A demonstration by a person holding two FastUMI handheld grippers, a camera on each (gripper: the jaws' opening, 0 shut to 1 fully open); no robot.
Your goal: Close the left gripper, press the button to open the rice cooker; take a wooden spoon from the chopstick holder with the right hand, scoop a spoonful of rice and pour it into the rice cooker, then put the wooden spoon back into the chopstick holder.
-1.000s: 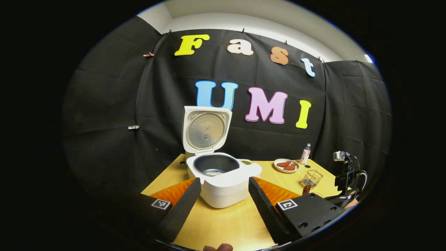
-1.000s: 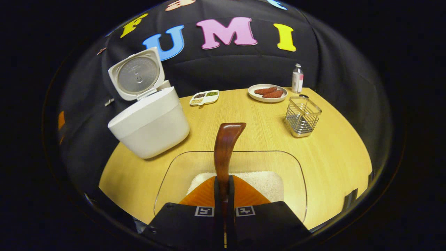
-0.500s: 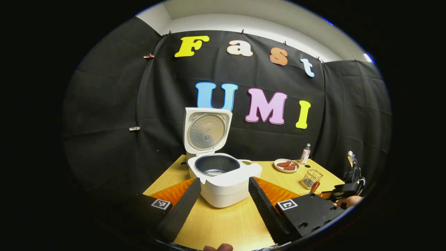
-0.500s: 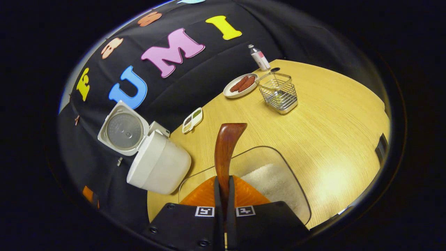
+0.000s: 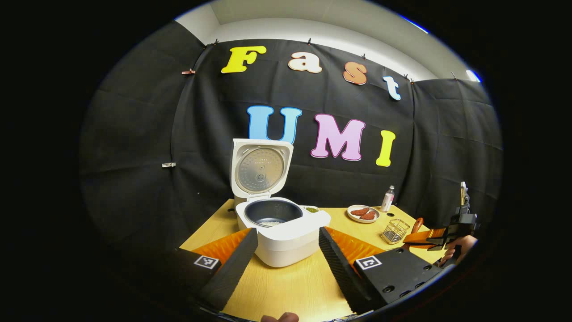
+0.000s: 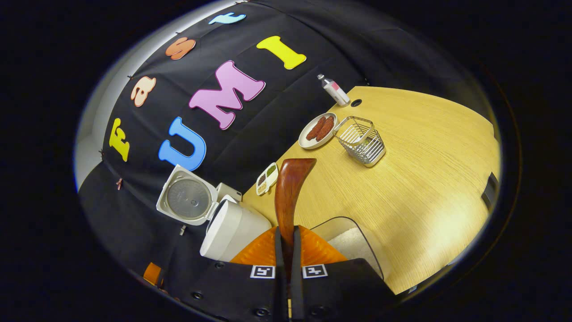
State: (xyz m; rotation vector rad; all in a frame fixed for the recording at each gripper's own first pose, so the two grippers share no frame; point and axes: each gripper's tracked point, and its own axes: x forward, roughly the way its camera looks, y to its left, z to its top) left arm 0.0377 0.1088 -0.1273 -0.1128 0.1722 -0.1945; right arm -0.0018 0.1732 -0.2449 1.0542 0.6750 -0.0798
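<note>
With the right gripper [image 6: 286,250] clamped on the wooden spoon [image 6: 288,192] at lower centre and rolled sideways, rice could spill short of the open rice cooker [image 6: 234,228] at lower left, while the left gripper [image 5: 286,243] waits wide open, holding nothing.

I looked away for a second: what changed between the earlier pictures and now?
The right gripper, shut on the wooden spoon throughout, has rolled and pulled back: the rice dish slid to the lower right of its view. The left gripper stayed open before the rice cooker, lid still up.
</note>
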